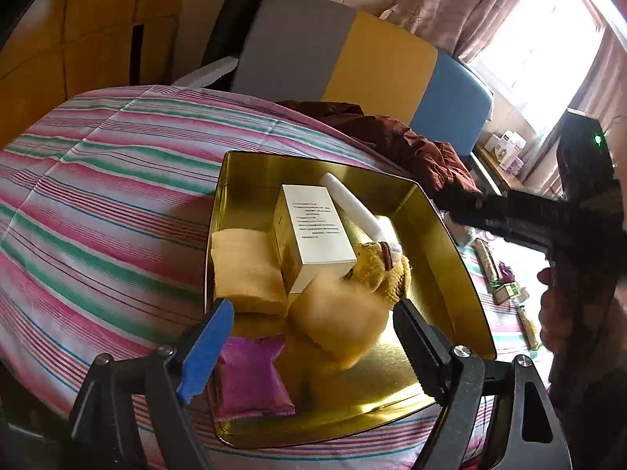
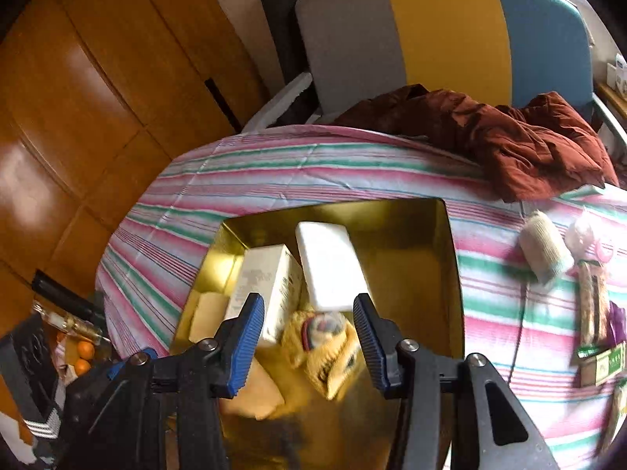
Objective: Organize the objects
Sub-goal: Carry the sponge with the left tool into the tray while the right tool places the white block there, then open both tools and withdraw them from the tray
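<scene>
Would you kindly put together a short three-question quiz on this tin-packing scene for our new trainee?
1. True or false: the gold tin sits on a striped cloth.
2. Which packet lies nearest the left gripper? A) purple B) green C) black
3. What dark red item lies beside the chair?

Key: 1 true. 2 A, the purple packet. 3 a crumpled garment.

Gold tin (image 1: 450, 243) on the striped cloth holds white box (image 1: 313, 231), yellow packets (image 1: 247, 270).
</scene>
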Demonstrator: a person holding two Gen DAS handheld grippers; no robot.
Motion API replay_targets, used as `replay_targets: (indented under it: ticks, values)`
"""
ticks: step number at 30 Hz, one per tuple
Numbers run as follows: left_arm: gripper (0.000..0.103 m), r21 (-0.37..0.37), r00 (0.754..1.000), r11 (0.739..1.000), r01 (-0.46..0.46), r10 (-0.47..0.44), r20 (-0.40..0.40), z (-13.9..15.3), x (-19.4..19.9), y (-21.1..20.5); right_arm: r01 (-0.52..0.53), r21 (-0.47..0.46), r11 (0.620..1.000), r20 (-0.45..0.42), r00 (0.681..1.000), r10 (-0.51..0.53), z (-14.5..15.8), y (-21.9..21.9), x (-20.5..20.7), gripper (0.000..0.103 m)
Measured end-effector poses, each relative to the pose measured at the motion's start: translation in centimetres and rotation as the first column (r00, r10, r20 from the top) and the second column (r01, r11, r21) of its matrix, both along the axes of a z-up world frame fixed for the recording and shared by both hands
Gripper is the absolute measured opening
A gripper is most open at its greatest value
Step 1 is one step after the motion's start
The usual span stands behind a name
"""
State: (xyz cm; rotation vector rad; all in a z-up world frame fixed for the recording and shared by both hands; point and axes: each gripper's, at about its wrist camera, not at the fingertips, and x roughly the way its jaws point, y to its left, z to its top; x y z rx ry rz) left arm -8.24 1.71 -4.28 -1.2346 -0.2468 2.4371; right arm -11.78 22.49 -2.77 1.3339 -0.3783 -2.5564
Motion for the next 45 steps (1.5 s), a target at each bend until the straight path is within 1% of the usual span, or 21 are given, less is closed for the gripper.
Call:
replay_targets:
  ticks: [2,5,7,12,17,23,30,37,45]
  values:
    - [0.084,-0.01,1.0,1.0,-0.006,0.005,-0.009,0.1,0.2,0.1,0.003,0.012,1.0,-0.002,1.0,-0.003,-0.2,-0.1,0.8,0.048]
    - [0.084,-0.057,0.998,0.998,-0.017,0.014,-0.059,0.8,0.9,0.5,0.011,0.057,0.998,-0.018,1.0,-0.01,-0.2,-0.4,1.9,0.05]
    - [0.087,-0.082,0.995,0.996,-0.03,0.022,-0.097,1.4,1.4,0.5,0.017,0.089,0.996,-0.033,0.999,-0.014,-0.1,-0.8,2.6,0.058]
    - [0.091,-0.137,0.981,0.988,-0.066,0.039,-0.191,2.8,2.7,0.4,0.03,0.149,0.988,-0.065,0.998,-0.021,0.1,-1.3,4.2,0.063]
    - [0.094,-0.19,0.963,0.978,-0.088,0.035,-0.266,3.7,4.0,0.8,0.049,0.188,0.981,-0.091,0.995,-0.032,0.1,-1.7,5.3,0.067]
    - [0.096,-0.211,0.956,0.973,-0.095,0.03,-0.292,4.0,4.7,1.3,0.06,0.223,0.973,-0.112,0.993,-0.036,0.1,-1.9,6.4,0.067]
    - [0.098,-0.246,0.949,0.965,-0.095,0.013,-0.315,4.0,5.5,2.1,0.093,0.231,0.968,-0.134,0.989,-0.063,0.3,-1.3,7.1,0.067]
    - [0.098,-0.282,0.94,0.955,-0.091,-0.011,-0.342,4.3,5.9,2.9,0.125,0.23,0.965,-0.141,0.986,-0.094,0.3,0.0,7.3,0.067]
    - [0.098,-0.311,0.938,0.949,-0.056,-0.057,-0.343,4.4,6.1,4.3,0.168,0.224,0.96,-0.136,0.981,-0.14,0.1,2.3,7.5,0.067]
